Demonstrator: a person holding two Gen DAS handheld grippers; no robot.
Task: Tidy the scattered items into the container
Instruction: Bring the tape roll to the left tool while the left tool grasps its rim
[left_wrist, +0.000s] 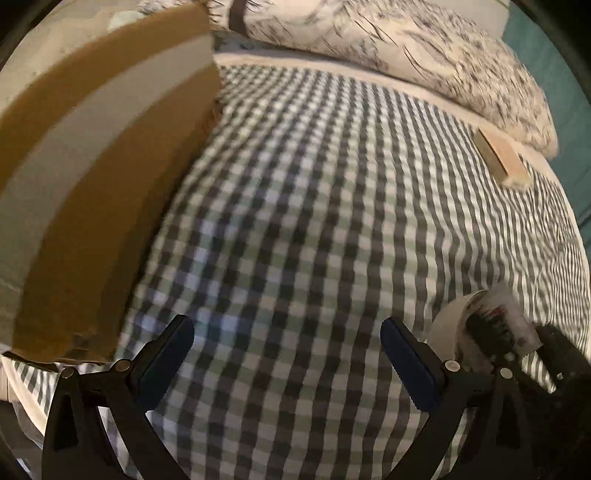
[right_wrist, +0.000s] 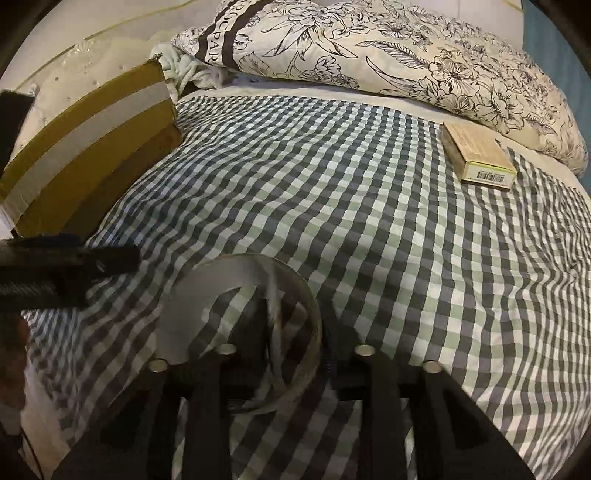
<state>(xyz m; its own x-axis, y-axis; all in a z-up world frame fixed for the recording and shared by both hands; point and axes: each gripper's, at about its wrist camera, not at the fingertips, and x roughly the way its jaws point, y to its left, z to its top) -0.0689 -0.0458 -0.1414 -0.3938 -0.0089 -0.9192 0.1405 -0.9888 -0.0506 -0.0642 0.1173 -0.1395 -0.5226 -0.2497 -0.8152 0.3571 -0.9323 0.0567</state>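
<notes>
— What sort of place is this?
— A bedroom in a home. A checked bedspread lies under the tool, and a flowered pillow sits ahead of it by a white wall.

A clear tape roll stands upright between the right claw's fingers. A small carton lies flat near the pillow. The taped cardboard box sits at far left.

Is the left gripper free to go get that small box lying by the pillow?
Probably yes. The left gripper is open with nothing between its fingers, and only bare checked bedspread lies between it and the small box by the pillow. It is a long reach across, though.
</notes>
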